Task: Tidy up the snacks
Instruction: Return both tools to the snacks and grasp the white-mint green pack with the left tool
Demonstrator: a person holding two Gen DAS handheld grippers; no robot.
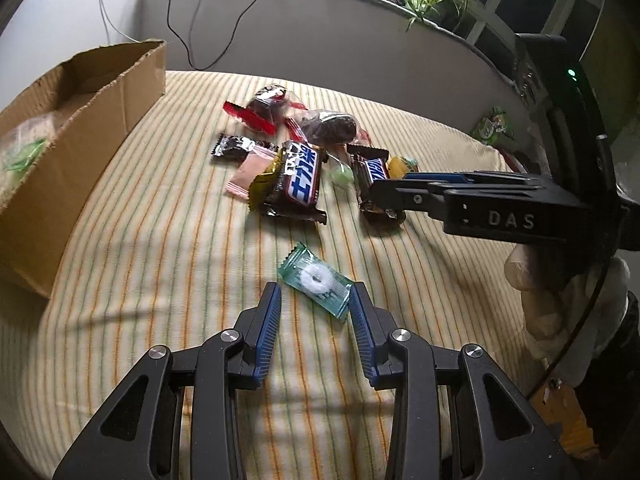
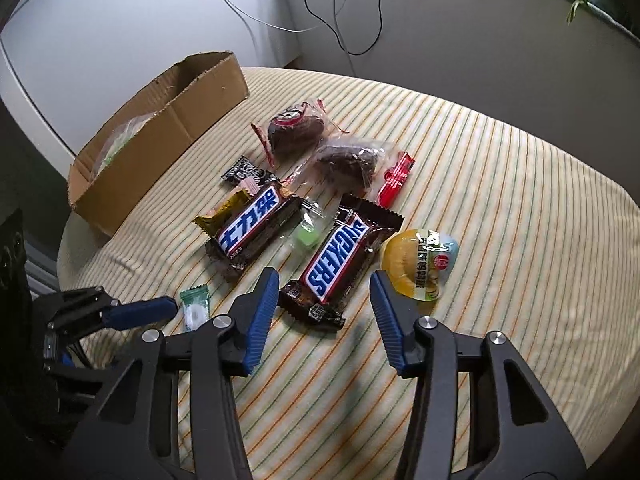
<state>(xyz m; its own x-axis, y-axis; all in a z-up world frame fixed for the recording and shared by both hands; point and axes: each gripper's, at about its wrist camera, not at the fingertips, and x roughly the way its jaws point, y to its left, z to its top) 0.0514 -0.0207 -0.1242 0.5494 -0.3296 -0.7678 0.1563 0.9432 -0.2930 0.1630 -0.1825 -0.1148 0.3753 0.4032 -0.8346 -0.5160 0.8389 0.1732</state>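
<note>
- Two black grippers with blue ribbed pads work over a round table under a cream cloth with thin orange and green stripes (image 2: 500, 168); a heap of wrapped snacks lies around its middle.
- Open brown cardboard box (image 2: 160, 136): at the table's left edge, long axis running from the near left toward the far side, with a clear bag showing some green inside it.
- Left gripper (image 1: 316, 294): jaws parted and empty, tips either side of the near end of a small translucent green-wrapped ring mint (image 1: 316, 280). Whether the pads touch the wrapper cannot be told. The mint lies apart from the heap, toward the table's near edge, its long axis slanting from far left to near right in the left wrist view.
- Brown Snickers bar printed with white Chinese characters (image 2: 250, 228): left in the heap, partly over a yellow wrapper, long axis slanting from near left to far right.
- Small pale green candy in a clear wrapper (image 2: 306, 236): between the two bars.
- Brown Snickers bar with Latin lettering (image 2: 340, 256): its near end points at the right gripper, its far end toward the table's far right.
- Right gripper (image 2: 324, 288): jaws apart, one pad on each side of that bar's near end, neither pad seen pressing on it; nothing is grasped.
- Yellow jelly cup with a printed foil lid (image 2: 416, 264): just right of that bar, beside the right pad.
- Two dark brown cakes in clear wrappers with red ends (image 2: 320, 144): on the heap's far side.
</note>
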